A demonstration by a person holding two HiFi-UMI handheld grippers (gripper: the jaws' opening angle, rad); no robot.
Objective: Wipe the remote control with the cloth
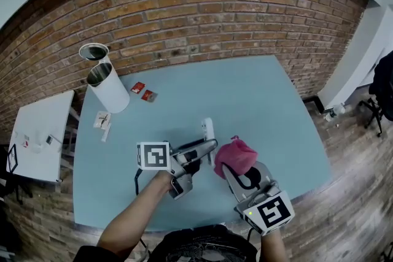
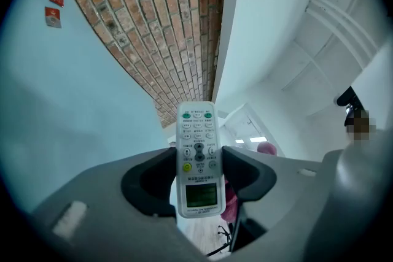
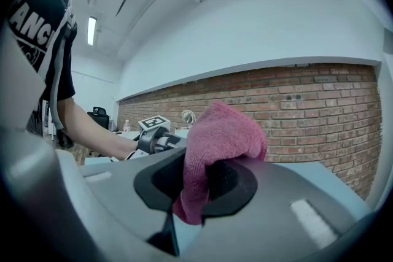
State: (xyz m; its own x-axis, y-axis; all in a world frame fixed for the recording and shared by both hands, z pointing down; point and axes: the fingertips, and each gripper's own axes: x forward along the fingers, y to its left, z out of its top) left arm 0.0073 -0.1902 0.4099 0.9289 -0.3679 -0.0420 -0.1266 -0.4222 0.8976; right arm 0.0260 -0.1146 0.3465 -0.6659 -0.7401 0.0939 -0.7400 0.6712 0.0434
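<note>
Pink cloth (image 3: 224, 132) clamped in our right gripper (image 3: 196, 180), white remote control (image 2: 198, 132) pinched in our left gripper (image 2: 198, 170): we judge light lengthwise strokes over the keys best.

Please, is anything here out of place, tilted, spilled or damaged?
Nothing stands out. The left gripper holds the remote by its sides, the right gripper holds the pink cloth, and nothing looks spilled or broken. Two red packets lie loose on the table by the white can.
</note>
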